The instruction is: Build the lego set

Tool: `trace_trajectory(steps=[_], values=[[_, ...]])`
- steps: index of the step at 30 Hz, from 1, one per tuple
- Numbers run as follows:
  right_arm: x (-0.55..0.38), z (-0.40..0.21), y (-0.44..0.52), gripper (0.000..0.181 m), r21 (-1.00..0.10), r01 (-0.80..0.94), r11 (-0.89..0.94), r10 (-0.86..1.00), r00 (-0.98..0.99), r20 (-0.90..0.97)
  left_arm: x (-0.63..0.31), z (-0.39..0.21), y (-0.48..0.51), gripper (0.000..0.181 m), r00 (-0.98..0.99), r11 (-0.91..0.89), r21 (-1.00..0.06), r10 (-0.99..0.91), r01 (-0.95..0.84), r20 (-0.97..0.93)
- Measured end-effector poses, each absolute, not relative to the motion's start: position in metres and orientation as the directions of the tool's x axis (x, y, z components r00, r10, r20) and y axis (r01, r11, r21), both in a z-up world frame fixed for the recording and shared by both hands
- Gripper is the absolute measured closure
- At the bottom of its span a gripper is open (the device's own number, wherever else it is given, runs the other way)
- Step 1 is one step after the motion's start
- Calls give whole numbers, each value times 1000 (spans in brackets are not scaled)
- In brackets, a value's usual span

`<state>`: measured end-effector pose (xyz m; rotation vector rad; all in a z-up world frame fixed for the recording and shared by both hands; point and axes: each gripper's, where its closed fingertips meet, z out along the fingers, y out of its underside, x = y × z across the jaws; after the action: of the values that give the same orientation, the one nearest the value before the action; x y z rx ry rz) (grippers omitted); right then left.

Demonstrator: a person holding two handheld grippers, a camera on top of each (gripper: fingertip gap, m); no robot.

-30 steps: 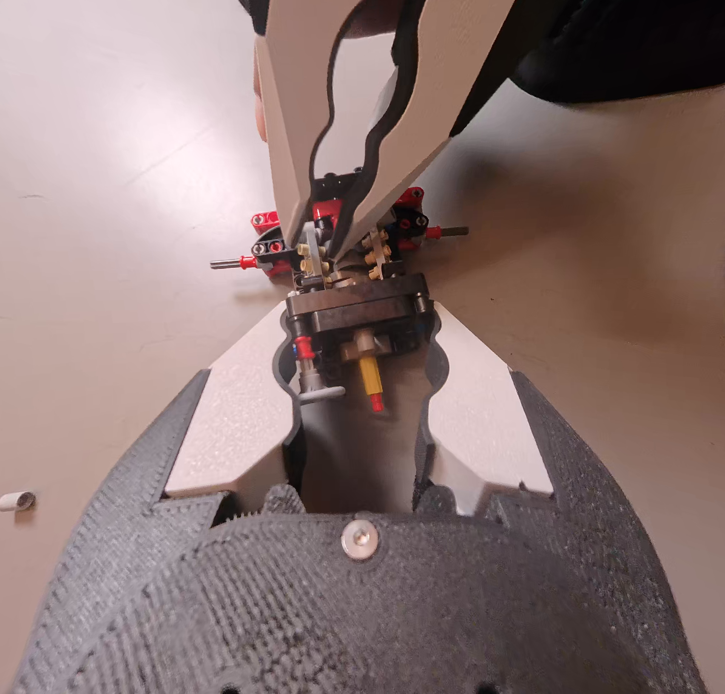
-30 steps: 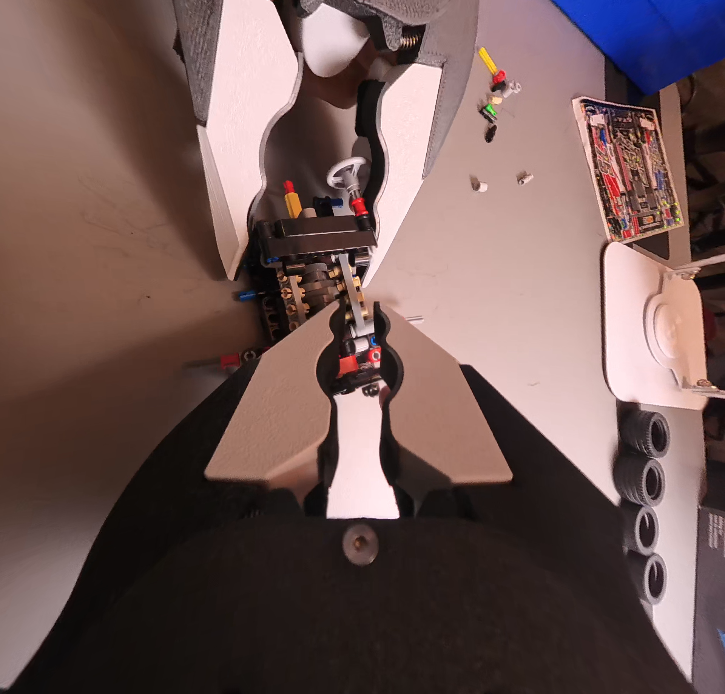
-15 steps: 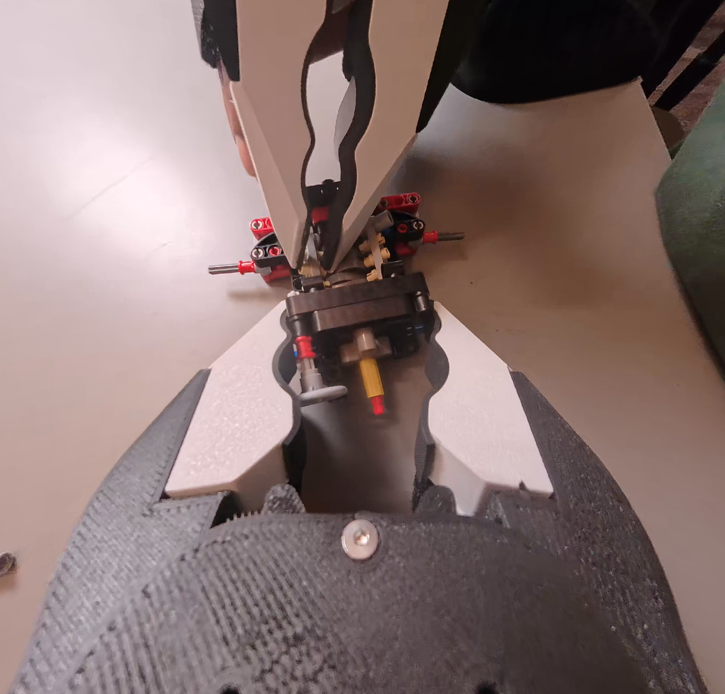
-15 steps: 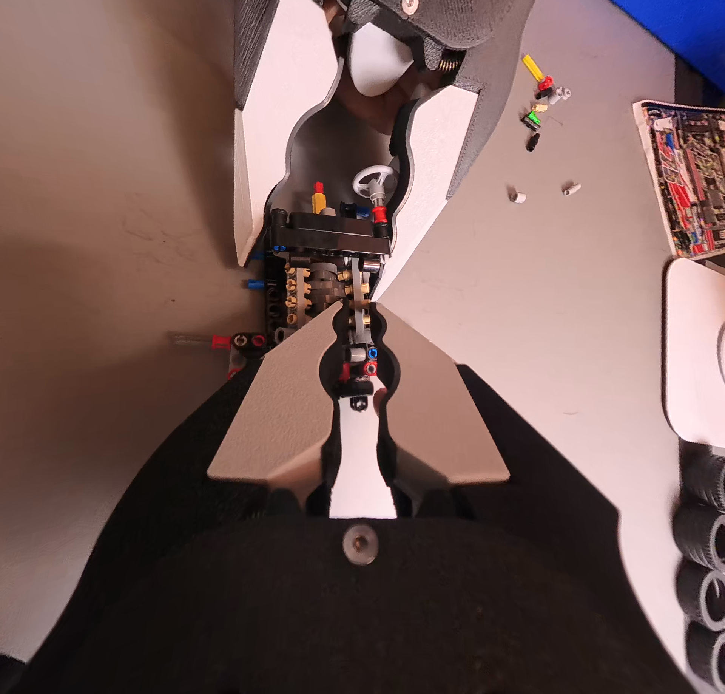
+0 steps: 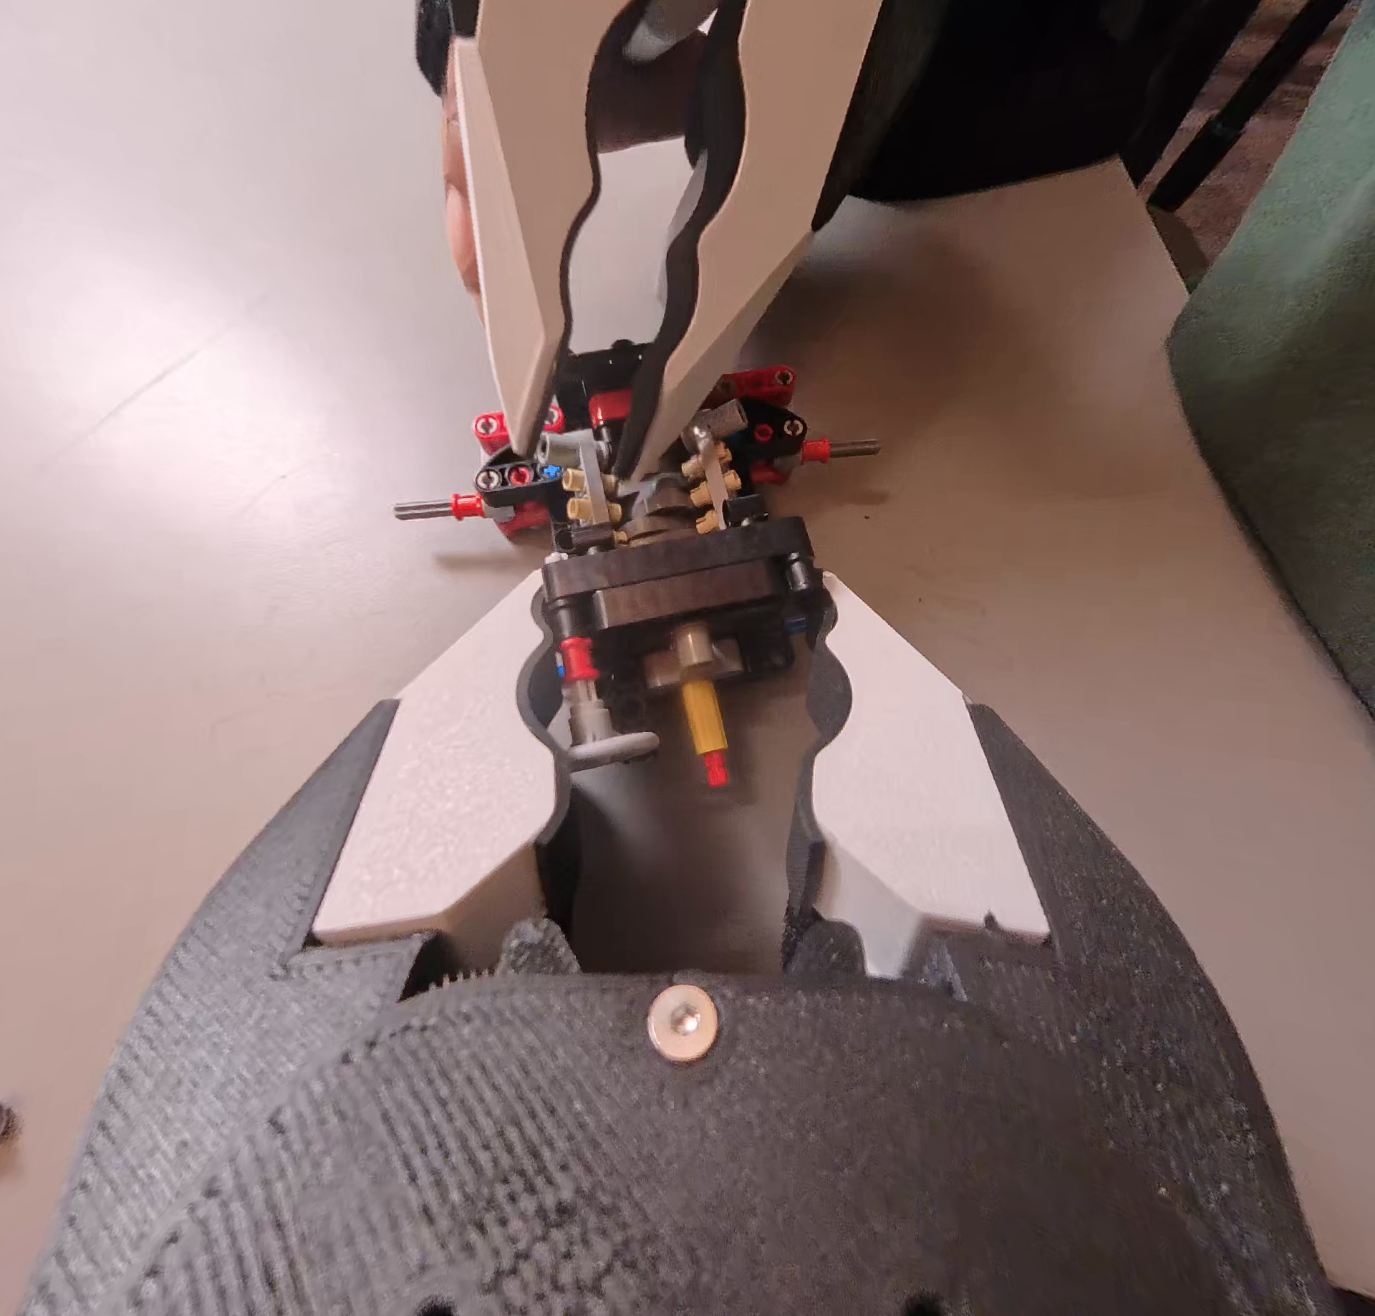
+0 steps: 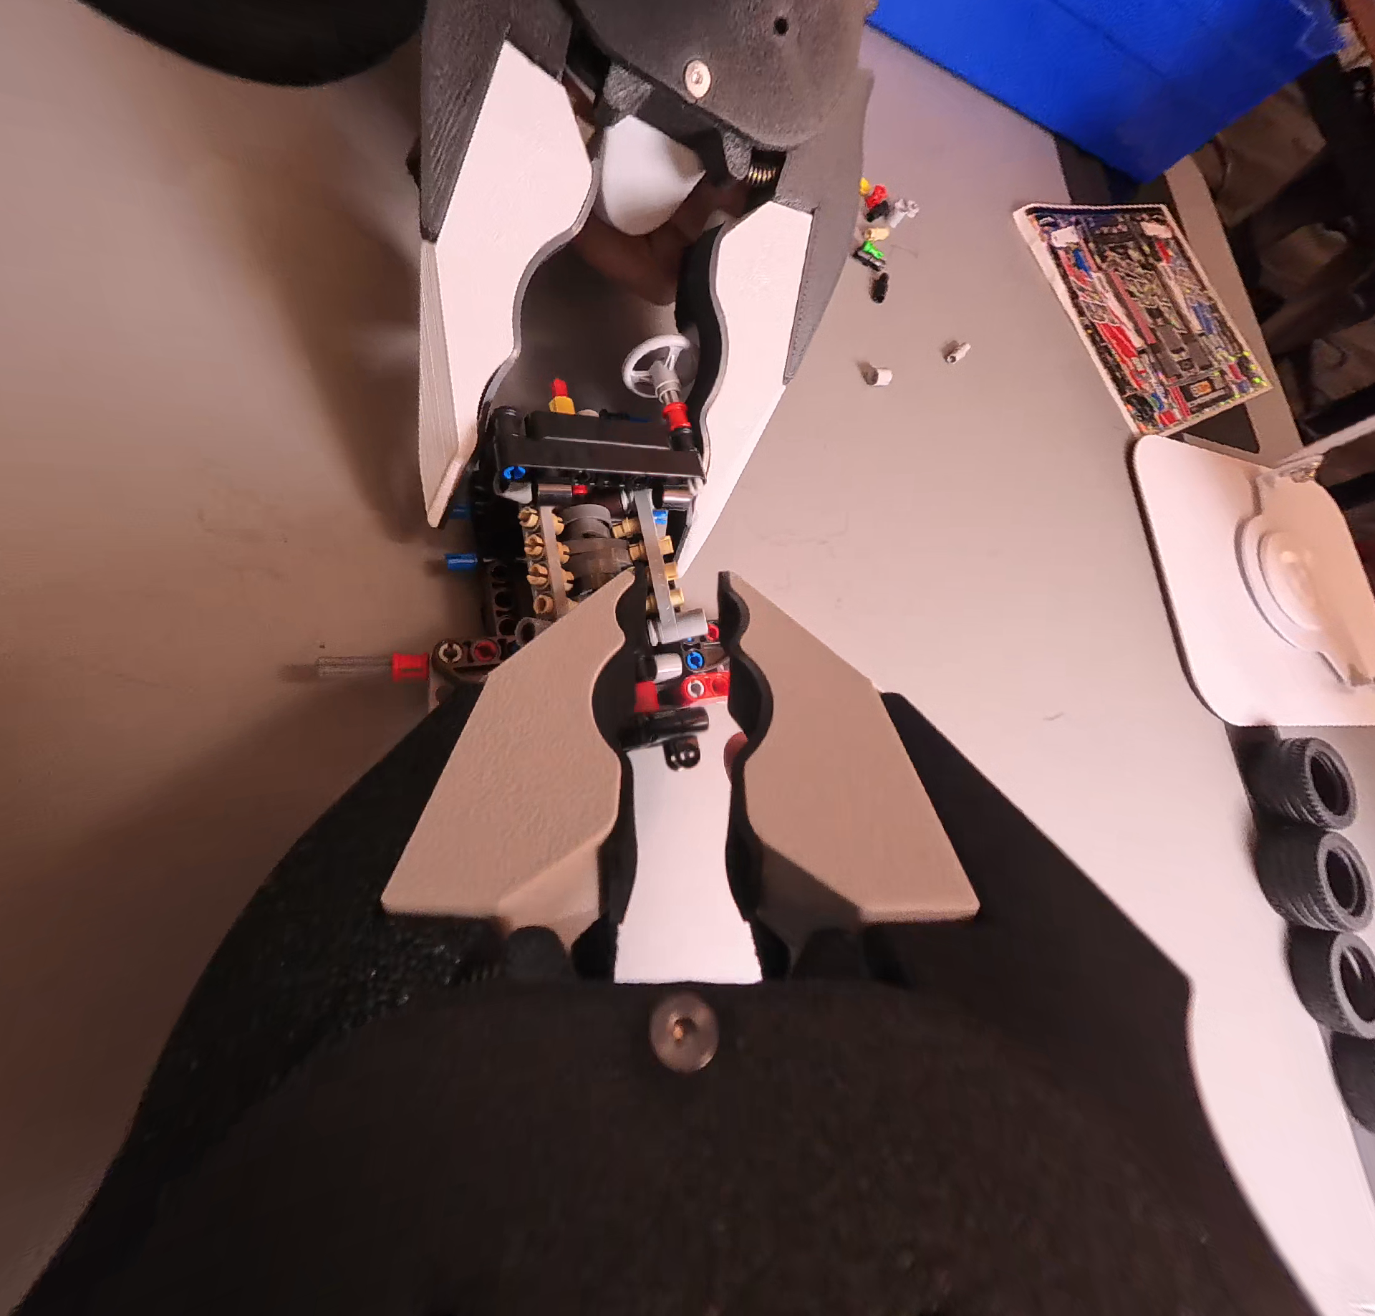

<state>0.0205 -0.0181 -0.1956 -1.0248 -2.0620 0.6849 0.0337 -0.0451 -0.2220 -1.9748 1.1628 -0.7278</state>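
We see the partly built lego model (image 5: 670, 536), a black frame of technic beams with red, tan and grey pins, lying on the pale table (image 5: 186, 238) between the two grippers. Our left gripper (image 5: 681, 595) has its white jaws closed on the black end block of the model, one jaw at each side; the small grey steering wheel (image 6: 658, 365) and the yellow axle with a red tip (image 5: 705, 722) stick out into the gap behind the jaws. Our right gripper (image 6: 673, 581) reaches over the other end of the model with its jaws a little spread, and the grey lever beam with tan pins (image 6: 658, 573) lies between the tips; the jaws do not pinch it.

To the right of the right jaws lie a small heap of loose coloured pieces (image 6: 878, 238), two small grey connectors (image 6: 878, 374), a printed instruction booklet (image 6: 1146, 313), a white flat object (image 6: 1265, 581) and a row of black rubber tyres (image 6: 1317, 871). Beyond the booklet stands a blue plastic box (image 6: 1079, 37); we cannot tell what is in it.
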Motion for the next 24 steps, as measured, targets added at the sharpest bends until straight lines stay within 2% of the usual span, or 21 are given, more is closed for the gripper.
trace_trajectory(steps=[8,14,24], values=[[24,-187,-15,160,-754,475,453,878,-386,284,33,-221,-43,115,423,-303,-813,-903,-497,78],[19,-193,-21,158,-740,486,465,871,-401,284,24,-216,-39,106,522,-324,-792,-853,-517,8],[6,-203,-25,154,-675,531,512,847,-443,294,20,-223,-39,104,604,-378,-756,-797,-535,-29]])
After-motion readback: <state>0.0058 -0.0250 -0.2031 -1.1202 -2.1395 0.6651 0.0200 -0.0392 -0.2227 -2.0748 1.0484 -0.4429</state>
